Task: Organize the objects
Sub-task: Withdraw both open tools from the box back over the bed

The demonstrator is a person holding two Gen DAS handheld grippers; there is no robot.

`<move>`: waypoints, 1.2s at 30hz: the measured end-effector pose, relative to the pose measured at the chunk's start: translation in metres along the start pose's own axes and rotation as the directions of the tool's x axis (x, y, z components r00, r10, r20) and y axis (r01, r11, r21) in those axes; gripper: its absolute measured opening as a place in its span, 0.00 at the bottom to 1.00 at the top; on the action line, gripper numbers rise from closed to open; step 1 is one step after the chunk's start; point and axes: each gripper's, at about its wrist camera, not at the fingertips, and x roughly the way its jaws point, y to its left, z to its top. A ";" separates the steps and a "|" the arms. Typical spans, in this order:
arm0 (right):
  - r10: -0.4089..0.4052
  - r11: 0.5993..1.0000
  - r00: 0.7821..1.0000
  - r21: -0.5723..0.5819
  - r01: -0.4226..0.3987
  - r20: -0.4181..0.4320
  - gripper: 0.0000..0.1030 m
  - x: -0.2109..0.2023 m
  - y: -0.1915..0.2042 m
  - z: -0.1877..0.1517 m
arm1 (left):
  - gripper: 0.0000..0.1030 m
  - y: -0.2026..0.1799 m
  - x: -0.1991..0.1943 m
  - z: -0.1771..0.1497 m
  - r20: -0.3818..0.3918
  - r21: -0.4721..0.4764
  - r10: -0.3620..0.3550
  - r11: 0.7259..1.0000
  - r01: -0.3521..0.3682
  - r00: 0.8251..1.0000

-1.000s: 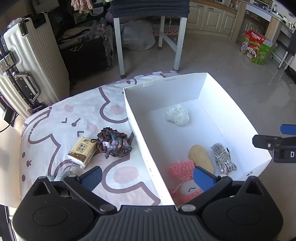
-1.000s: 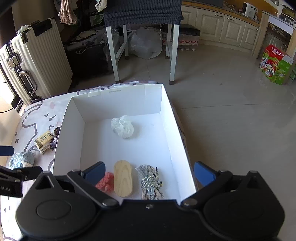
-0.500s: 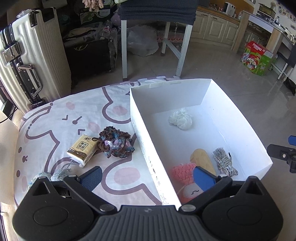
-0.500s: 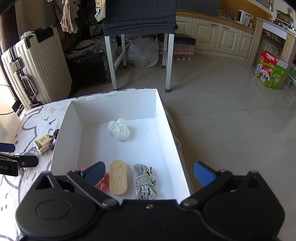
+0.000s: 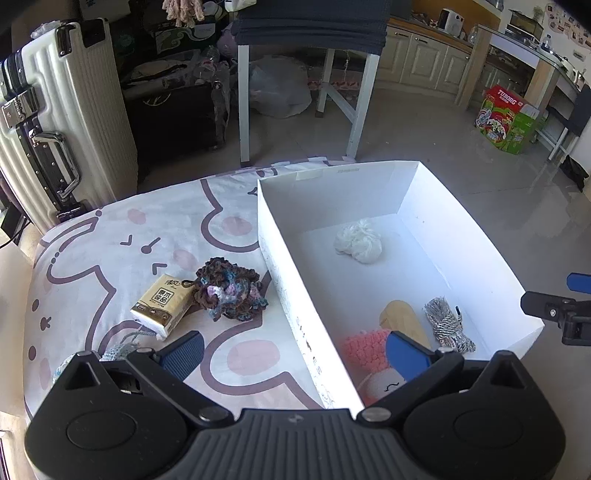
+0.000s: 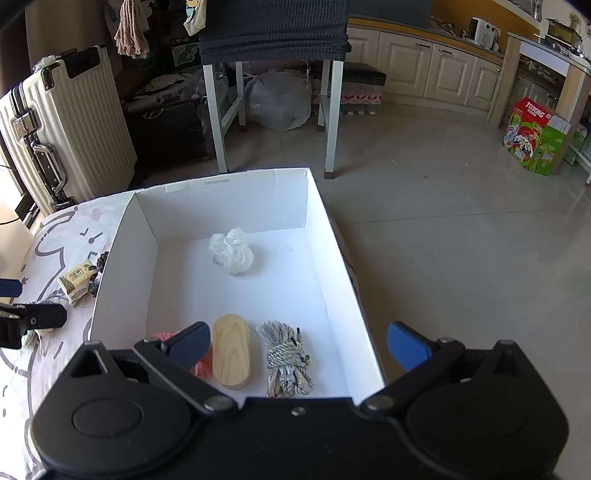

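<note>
Sunlit tile floor and a cartoon-print sheet frame a white box where a wooden block, rope bundle, white pouf and pink plush are kept; a tissue pack and crocheted scrunchie are left beside it. Both the left hand-held gripper and the right hand-held gripper are held spread and empty.

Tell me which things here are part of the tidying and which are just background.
Job:
white box
tissue pack
dark crocheted piece
blue-grey knit item
already boxed: white pouf, wooden block, rope bundle, pink plush

Background:
suitcase
chair
plastic bag
Tuborg carton
</note>
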 end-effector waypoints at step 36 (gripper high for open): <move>0.158 0.967 0.987 -0.210 -0.148 0.031 1.00 0.026 0.153 0.034 | 1.00 0.168 -0.043 -0.028 -0.010 -0.291 0.220 0.933 -0.213 0.975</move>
